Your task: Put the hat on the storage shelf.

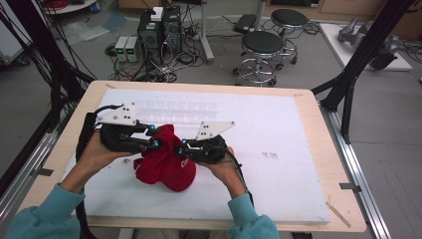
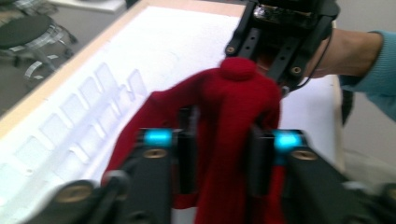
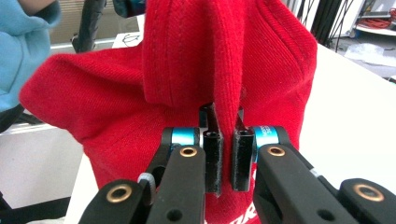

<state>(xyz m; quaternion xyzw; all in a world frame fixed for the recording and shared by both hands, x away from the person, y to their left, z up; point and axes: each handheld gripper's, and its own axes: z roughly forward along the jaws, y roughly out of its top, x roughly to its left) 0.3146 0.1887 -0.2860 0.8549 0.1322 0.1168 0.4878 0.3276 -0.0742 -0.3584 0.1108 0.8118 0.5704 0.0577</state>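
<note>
So the thing being handled is a red cap [image 1: 164, 162], soft ribbed-looking fabric, all bunched up and lifted into a peak in the middle instead of lying flat. There's a bit of white lettering low on its front, too cut off to read. From the left gripper view you can see the little button on top of the crown, with a flap of the fabric hanging off to one side. It sits a bit left of centre on the white board [image 1: 278, 144], toward the person's side.

Plenty of room around it: the board is bare to the right and toward the far edge, apart from a row of shallow moulded pockets [image 1: 174, 110] just behind the grippers (see-through plastic, hard to make out). The board lies on a wooden table [image 1: 326, 164] whose rim shows all round it, and the cap is well away from every edge.

The left gripper [image 1: 153, 137] comes in from the left with its jaws partly spread and a fold of the cap between them; it looks pinched, though that view is blurry so I wouldn't swear the pads are pressing. The right gripper [image 1: 182, 147] is clearer: jaws nearly together, clamped on a thin ridge of red fabric right at the tips. The two grippers face each other across the cap, close together.
</note>
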